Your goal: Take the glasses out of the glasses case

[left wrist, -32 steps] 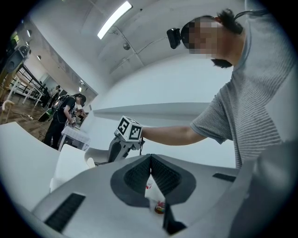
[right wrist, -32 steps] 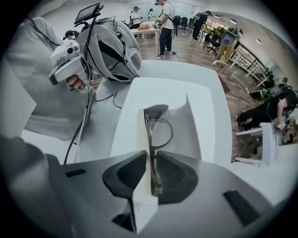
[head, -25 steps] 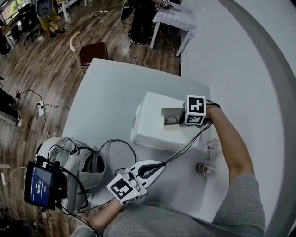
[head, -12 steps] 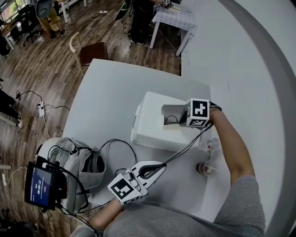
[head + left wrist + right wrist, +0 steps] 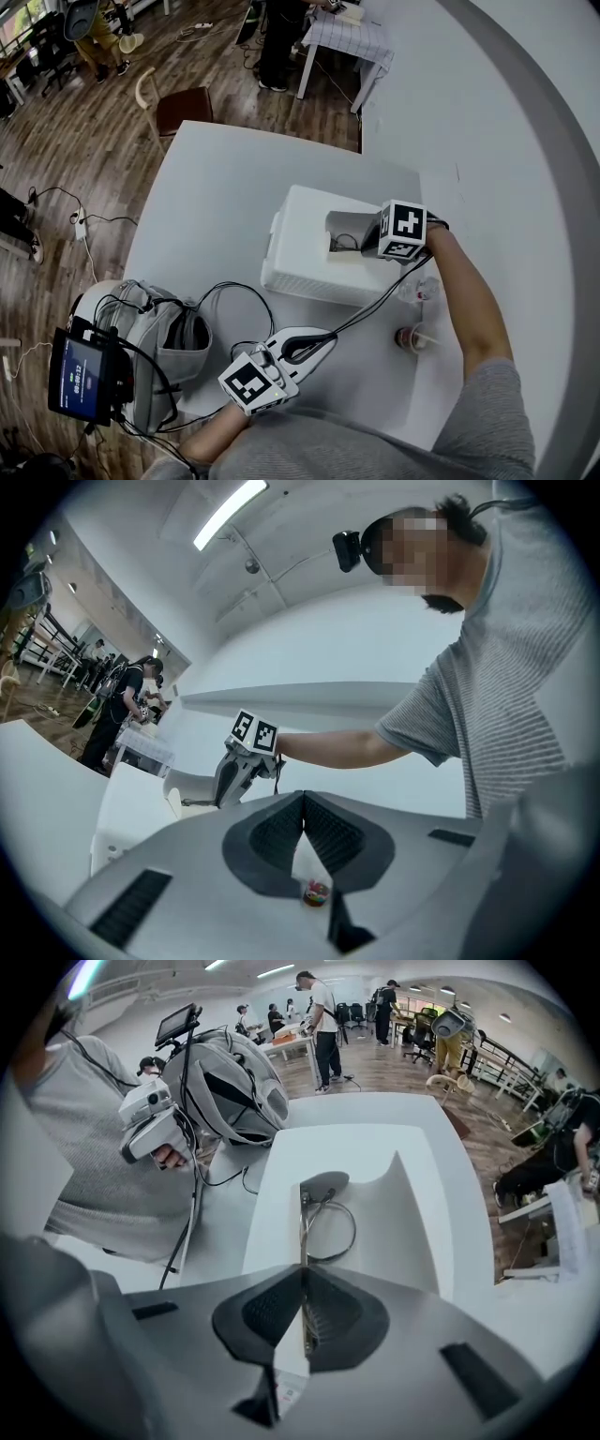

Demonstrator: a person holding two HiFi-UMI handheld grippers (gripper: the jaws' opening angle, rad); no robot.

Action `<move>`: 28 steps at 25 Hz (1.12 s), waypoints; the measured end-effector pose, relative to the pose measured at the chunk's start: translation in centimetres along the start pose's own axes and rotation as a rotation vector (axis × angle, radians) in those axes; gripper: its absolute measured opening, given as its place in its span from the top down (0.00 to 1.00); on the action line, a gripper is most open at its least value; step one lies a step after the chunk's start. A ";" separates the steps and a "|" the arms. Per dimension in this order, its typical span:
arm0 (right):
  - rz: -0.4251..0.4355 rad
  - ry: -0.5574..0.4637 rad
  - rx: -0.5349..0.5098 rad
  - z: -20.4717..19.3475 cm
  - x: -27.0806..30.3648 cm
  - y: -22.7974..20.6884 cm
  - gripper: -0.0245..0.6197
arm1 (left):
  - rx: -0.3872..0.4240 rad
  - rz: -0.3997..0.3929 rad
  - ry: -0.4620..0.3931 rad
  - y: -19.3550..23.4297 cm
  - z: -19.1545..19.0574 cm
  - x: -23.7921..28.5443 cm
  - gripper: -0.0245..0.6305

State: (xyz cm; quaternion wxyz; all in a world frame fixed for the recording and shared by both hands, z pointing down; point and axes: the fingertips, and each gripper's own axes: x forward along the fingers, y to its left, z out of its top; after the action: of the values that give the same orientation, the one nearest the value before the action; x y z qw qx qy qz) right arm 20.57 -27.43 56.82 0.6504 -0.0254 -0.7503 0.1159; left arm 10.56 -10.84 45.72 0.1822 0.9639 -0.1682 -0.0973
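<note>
Filling most of the head view is a white table (image 5: 206,206), with wood floor (image 5: 84,159) and a chair (image 5: 178,103) past its far edge. A big white box (image 5: 300,253) sits mid-table. A grey backpack (image 5: 159,347) is at the near left corner, with a tablet (image 5: 82,375) strapped to its side and black cables (image 5: 234,291) trailing from it across the table.

The person's right forearm (image 5: 469,300) reaches in over the box. The right gripper (image 5: 303,1279) points steeply down onto the box top. Its jaws have just been closing and now pinch a thin metal side arm of the glasses (image 5: 328,1230), which runs straight in between the pads. The glasses lie flat on top of the white box, one wire lens loop showing just beyond the jaw tips (can't tell a separate case from these views).

The left gripper (image 5: 303,803) hangs near the table's near edge, roughly level and well apart from the box. Its pads are pressed together with nothing between them.

Small stuff sits on the table by the right elbow. A tiny clear bottle (image 5: 419,291) is just beside the box's near right corner. A small reddish round item (image 5: 409,339) lies nearer the person, and it is too small to identify.
</note>
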 end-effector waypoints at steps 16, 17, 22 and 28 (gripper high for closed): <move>0.292 -0.163 0.239 1.2 -0.1 -1.2 0.93 | -0.001 -0.010 0.012 0.5 -0.4 -0.2 0.94; 0.289 -0.186 0.249 1.3 -0.2 -1.3 0.93 | 0.002 -0.013 0.008 0.5 -0.3 -0.1 0.94; 0.247 -0.290 0.246 2.1 -1.3 -1.5 0.93 | -0.014 -0.018 0.032 0.4 -1.1 -0.1 0.94; 0.173 -0.341 0.227 2.1 -2.1 -1.7 0.93 | 0.000 -0.038 0.022 -0.3 -0.7 0.5 0.94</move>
State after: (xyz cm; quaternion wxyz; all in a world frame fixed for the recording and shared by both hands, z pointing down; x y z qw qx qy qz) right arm 19.06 -29.74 54.87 0.5005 0.0038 -0.8266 0.2576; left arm 11.23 -10.54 46.15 0.1823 0.9679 -0.1478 -0.0903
